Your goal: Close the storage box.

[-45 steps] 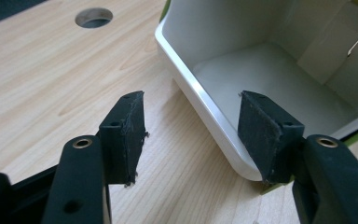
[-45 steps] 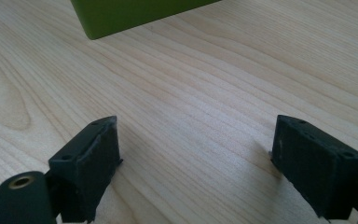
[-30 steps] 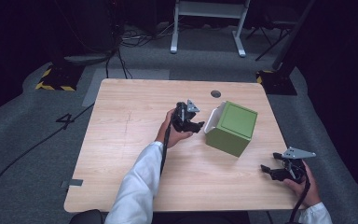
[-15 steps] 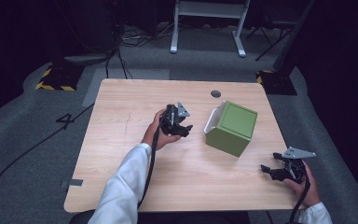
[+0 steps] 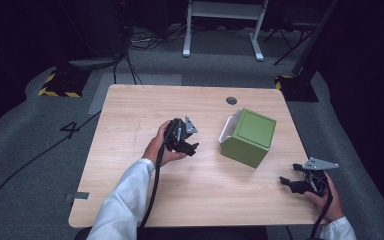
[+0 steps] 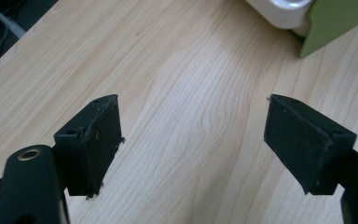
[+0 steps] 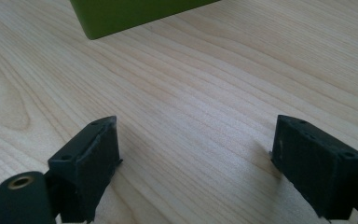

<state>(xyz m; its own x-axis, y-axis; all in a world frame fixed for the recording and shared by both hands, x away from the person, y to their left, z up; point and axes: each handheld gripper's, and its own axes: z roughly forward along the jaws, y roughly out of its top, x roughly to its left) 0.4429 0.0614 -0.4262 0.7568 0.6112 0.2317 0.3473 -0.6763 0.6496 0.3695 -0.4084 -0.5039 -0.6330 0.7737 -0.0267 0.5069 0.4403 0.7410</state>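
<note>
**Left hand-held gripper drawn back from the green box**

Since a second ago the left hand-held gripper [image 5: 189,142] has pulled away from the green box [image 5: 248,137]: then its jaws were right at the box's left side, and now it sits near the middle of the table [image 5: 130,125], with bare wood between it and the box. The right hand-held gripper [image 5: 292,182] has stayed where it was, near the table's front right corner.

The green box stands on the right half of the table, turned at an angle to the edges, with its flat green top facing up. A white part [image 5: 227,129] shows along its left side; in the left gripper view this appears as a rounded white rim [image 6: 284,9] against a green panel [image 6: 340,23] at the top edge. Just behind the box, a small round grey grommet [image 5: 231,100] is set into the tabletop.

The left hand-held gripper [image 6: 191,140] has its jaws spread wide, holding nothing, with only wood grain between them. The right hand-held gripper [image 7: 196,158] is likewise wide open and empty, low over the table, with the lower corner of the green box [image 7: 130,14] ahead of it.

A white sleeve [image 5: 120,205] leads to the left hand [image 5: 160,147]; the right hand [image 5: 325,197] holds its gripper at the table edge. Beyond the table lie grey carpet [image 5: 40,150], cables and a white frame's legs [image 5: 220,25].
</note>
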